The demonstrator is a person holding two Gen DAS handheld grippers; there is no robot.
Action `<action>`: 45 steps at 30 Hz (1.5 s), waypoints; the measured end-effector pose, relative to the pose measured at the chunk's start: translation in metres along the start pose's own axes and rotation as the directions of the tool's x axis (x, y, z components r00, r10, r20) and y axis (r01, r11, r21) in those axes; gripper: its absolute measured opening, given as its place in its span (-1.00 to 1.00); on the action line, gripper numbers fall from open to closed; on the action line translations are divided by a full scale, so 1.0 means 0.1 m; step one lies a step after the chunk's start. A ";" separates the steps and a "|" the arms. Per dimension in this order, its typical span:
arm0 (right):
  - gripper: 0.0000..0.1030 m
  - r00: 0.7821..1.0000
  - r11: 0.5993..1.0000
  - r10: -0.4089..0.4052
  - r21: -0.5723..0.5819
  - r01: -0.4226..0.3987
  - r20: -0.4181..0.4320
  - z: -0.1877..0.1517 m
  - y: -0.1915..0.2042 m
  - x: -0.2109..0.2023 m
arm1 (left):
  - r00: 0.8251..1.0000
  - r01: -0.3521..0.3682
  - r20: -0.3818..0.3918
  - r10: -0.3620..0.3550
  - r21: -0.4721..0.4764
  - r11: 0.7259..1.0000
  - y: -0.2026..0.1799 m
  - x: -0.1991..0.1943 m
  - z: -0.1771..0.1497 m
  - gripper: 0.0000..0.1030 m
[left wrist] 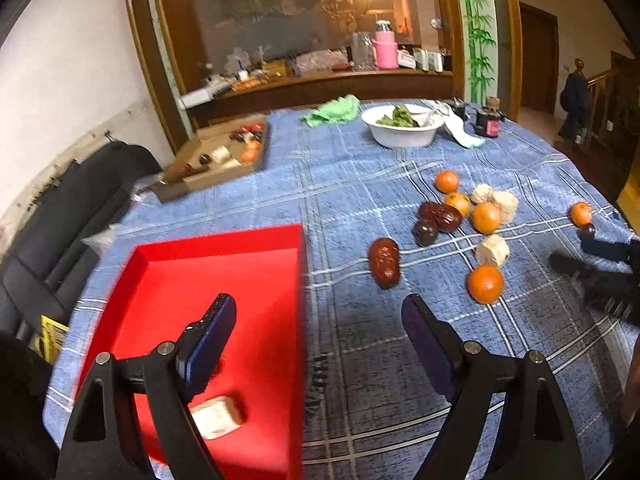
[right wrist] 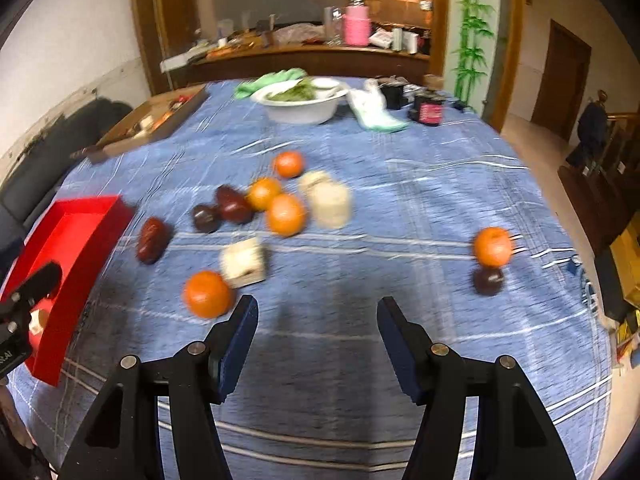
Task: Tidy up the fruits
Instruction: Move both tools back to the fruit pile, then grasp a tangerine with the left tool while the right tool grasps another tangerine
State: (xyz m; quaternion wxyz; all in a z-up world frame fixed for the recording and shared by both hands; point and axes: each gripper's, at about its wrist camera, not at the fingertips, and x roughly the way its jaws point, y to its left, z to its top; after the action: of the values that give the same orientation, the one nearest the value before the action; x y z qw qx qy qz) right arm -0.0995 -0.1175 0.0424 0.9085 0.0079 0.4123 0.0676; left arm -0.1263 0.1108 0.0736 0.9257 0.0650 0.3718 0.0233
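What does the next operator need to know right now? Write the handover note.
Left gripper: open, holding nothing, over the right edge of the red tray.
Right gripper: open, holding nothing, above the blue cloth, nearest orange just off its left finger.
Done: one pale block lies in the tray.
Left: everything else is on the cloth. Main cluster of oranges, dark red dates and pale blocks mid-table; one date nearer the tray; an orange and a dark fruit apart on the right.
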 end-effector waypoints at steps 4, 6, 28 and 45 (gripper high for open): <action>0.28 0.999 0.989 0.033 0.143 -0.036 0.025 0.10 -0.64 -0.06 | 0.990 0.121 -0.063 -0.124 -0.054 0.991 -0.05 0.19 -0.02 0.63; 0.28 0.999 0.974 0.049 0.219 -0.053 0.022 0.13 -0.95 -0.04 | 0.980 0.178 -0.083 -0.182 -0.051 0.983 -0.17 0.28 -0.02 0.63; -0.26 0.995 0.969 -0.073 0.231 0.086 -0.066 0.30 -1.42 0.64 | 0.933 0.338 -0.157 -0.323 0.078 0.938 -1.01 0.84 0.15 -0.39; -0.27 1.000 0.993 0.008 0.115 -0.010 0.018 0.31 -0.55 -0.06 | 0.923 0.380 0.005 -0.384 -0.162 0.911 0.14 0.33 0.11 -0.39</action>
State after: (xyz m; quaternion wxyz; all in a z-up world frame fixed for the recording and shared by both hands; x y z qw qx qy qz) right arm -0.0739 -0.1719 0.0636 0.9098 0.0630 0.4074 0.0479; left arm -0.0951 0.1267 0.0611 0.9095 -0.0836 0.3867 -0.1273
